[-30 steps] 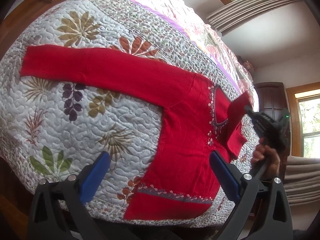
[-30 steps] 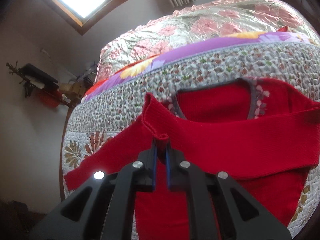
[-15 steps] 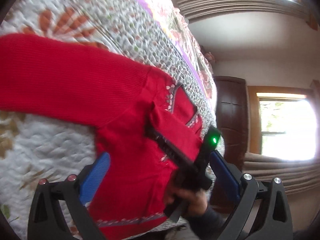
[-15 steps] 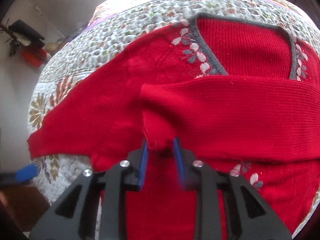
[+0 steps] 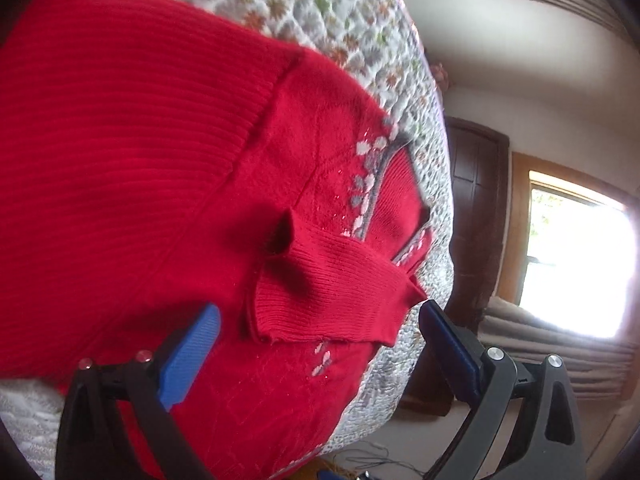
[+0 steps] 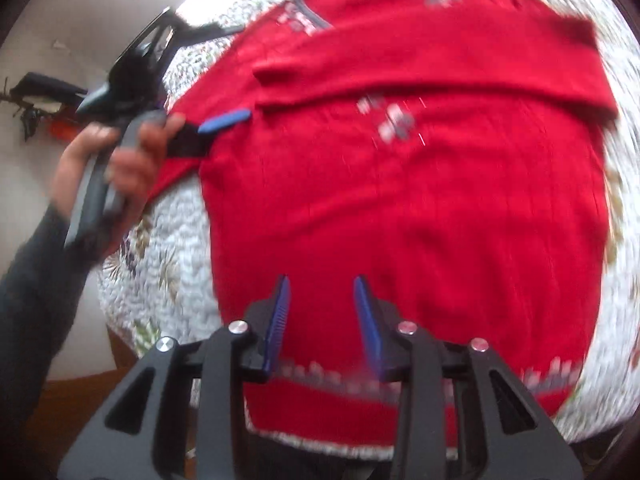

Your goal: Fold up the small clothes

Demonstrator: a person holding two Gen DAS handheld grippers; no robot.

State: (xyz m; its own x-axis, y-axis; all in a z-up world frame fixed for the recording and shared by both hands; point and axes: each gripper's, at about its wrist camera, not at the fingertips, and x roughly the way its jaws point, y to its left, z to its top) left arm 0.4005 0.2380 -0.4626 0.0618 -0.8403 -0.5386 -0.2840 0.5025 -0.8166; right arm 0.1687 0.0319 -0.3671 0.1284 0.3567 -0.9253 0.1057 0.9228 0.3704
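Note:
A small red knit sweater point(image 6: 400, 208) lies flat on a quilted bedspread point(image 6: 160, 256). One sleeve point(image 5: 328, 296) is folded across its chest, cuff end loose on the body. The other sleeve point(image 5: 120, 140) stretches out to the left. My left gripper point(image 5: 320, 344) is open, its blue pads astride the folded sleeve's cuff, close above the cloth. In the right wrist view the left gripper point(image 6: 224, 120) is held by a hand point(image 6: 120, 160) at the sweater's left shoulder. My right gripper point(image 6: 322, 308) is open and empty, hovering over the sweater's lower body near the patterned hem point(image 6: 552, 372).
The floral quilt point(image 5: 360, 32) drops off at the bed's edge on the right. Beyond it are a dark wooden door point(image 5: 476, 208), a bright window point(image 5: 576, 260) and a wall. A dark sleeve point(image 6: 36, 300) reaches in from the left.
My right gripper let go of the sleeve cuff, opened and pulled back toward the hem. The folded sleeve now rests on the chest. My left gripper moved in close over the cuff.

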